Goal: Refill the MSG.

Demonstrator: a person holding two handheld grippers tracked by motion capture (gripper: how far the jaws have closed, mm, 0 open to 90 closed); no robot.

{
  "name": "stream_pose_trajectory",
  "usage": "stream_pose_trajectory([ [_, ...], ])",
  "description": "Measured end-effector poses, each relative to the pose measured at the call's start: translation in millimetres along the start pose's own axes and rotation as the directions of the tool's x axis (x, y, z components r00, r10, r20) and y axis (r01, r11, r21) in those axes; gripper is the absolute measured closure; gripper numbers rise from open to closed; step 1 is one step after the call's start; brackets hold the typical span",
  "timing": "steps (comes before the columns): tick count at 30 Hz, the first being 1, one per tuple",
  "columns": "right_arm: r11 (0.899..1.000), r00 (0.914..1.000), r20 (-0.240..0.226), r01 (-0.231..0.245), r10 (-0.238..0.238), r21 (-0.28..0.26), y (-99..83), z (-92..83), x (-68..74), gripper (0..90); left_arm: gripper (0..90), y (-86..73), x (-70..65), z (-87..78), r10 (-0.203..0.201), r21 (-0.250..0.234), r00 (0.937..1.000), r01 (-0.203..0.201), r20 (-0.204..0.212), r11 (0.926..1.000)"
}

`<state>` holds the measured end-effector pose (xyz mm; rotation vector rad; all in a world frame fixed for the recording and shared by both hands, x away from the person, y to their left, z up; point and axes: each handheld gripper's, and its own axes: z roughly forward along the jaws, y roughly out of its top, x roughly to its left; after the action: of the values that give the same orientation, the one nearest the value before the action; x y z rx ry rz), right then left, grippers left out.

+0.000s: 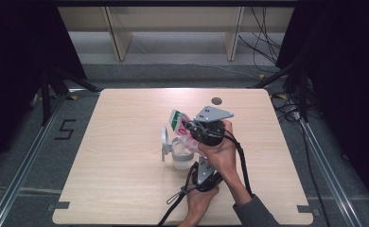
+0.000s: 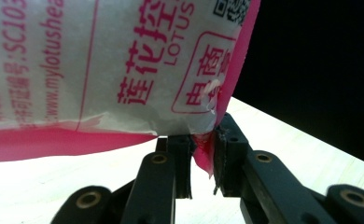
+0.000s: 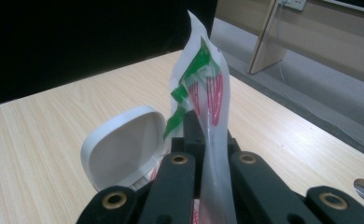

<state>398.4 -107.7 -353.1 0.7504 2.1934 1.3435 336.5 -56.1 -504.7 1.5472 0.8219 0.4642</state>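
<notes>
You have the pink-printed pouch (image 1: 181, 126) clamped in both the left gripper (image 2: 202, 161) and right gripper (image 3: 207, 140) over the open-lidded container (image 1: 179, 158); tearing and emptying likely remain.
</notes>
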Motion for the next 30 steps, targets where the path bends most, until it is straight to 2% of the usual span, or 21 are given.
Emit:
stream_pose_trajectory([
  [9,1.000,0.9998,-0.005,-0.021,0.021,0.019,0.4,-2.0,1.0,90.0,78.1,0.4,-0.3,0.4,-0.004,-0.002,1.0000,0.004,0.000,1.0000],
  [15,1.000,1.0000,0.002,0.005,-0.005,0.001,0.0,1.0,0.7,90.0,78.1,-0.1,-0.5,0.3,-0.008,-0.002,1.0000,0.008,-0.002,1.0000],
  [17,1.000,0.9999,-0.009,0.009,-0.009,0.018,0.3,0.5,0.7,90.0,78.1,-0.2,-0.8,-0.5,-0.007,0.001,1.0000,0.007,-0.005,1.0000],
  [19,1.000,0.9999,-0.010,-0.004,0.005,0.017,0.0,1.7,3.3,90.0,78.1,-0.1,-0.8,-0.5,-0.007,0.000,1.0000,0.007,-0.004,1.0000],
  [23,1.000,0.9999,-0.011,-0.001,0.001,0.023,-0.1,2.0,2.9,90.0,78.0,0.0,-1.1,-0.3,-0.007,0.002,1.0000,0.007,-0.003,1.0000],
  [24,1.000,1.0000,0.003,0.009,-0.009,0.012,-0.2,2.2,2.3,90.0,78.0,-0.1,-0.9,0.2,-0.008,-0.001,1.0000,0.008,-0.001,1.0000],
  [30,1.000,0.9999,-0.008,0.010,-0.010,0.020,0.6,0.9,1.4,90.0,78.0,0.7,-1.1,0.4,-0.009,-0.001,1.0000,0.009,-0.003,1.0000],
])
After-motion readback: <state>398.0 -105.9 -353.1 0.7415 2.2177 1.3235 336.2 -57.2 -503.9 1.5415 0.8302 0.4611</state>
